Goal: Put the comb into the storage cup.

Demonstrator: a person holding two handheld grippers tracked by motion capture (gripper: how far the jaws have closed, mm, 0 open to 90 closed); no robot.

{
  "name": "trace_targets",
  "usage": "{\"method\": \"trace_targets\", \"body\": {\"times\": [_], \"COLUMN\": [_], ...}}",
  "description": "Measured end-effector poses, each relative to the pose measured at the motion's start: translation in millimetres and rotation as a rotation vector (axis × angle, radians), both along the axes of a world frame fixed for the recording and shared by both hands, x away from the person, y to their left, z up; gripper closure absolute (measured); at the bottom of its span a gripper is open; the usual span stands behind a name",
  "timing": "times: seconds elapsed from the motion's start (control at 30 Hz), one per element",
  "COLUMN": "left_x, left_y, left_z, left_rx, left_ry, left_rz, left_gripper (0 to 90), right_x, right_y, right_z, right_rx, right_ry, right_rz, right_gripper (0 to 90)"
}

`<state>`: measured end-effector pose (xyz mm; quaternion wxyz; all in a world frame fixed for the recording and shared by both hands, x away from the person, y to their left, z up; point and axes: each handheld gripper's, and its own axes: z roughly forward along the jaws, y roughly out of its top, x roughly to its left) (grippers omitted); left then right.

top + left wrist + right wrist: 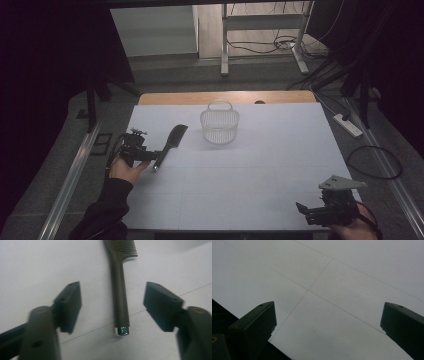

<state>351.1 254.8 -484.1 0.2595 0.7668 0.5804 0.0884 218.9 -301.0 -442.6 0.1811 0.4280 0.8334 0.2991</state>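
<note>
Two tools stood wide and empty. My left tool (150,159) hovered at the picture's left, its jaws either side of the comb (120,292) lying on the bench (260,170); my right tool (306,210) waited lower right. The basket (219,124) sat empty, so the placing seemed undone.

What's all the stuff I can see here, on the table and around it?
comb: one, black with a silver tip on its handle, lying flat at the table's left, handle end between the open fingers of the left gripper, untouched
basket: one, clear wire-like, with a handle, far middle of the table
table: one, white top with a wooden far edge
power strip: one, white, on the floor at the right
cables: several, black, on the floor
left gripper: one, black, open
right gripper: one, black, open over bare table, near right corner
</note>
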Motion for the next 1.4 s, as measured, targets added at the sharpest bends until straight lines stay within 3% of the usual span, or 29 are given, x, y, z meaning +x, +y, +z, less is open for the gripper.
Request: {"method": "trace_targets", "body": {"times": [0.33, 0.53, 1.03, 1.4], "left_x": [-0.2, 1.2, 12.5, 23.2], "left_y": [-2.3, -7.0, -21.0, -26.6], "left_z": [5.8, 7.6, 2.9, -18.9], "left_rx": [-0.033, -0.004, 0.041, 0.095], "left_ry": [0.009, 0.013, 0.035, 0.108], "left_rz": [-0.05, -0.092, -0.121, -0.125], "left_gripper": [7.0, 0.4, 0.0, 0.0], "right_x": [0.1, 0.3, 0.5, 0.4], "right_y": [-0.1, -0.1, -0.1, -0.1], "right_z": [-0.1, -0.2, -0.4, -0.5], "right_rx": [0.0, -0.001, 0.0, -0.001], "right_ry": [0.001, 0.002, 0.006, 0.006], "right_rz": [0.002, 0.002, 0.002, 0.005], "right_gripper": [0.7, 0.8, 0.7, 0.7]}}
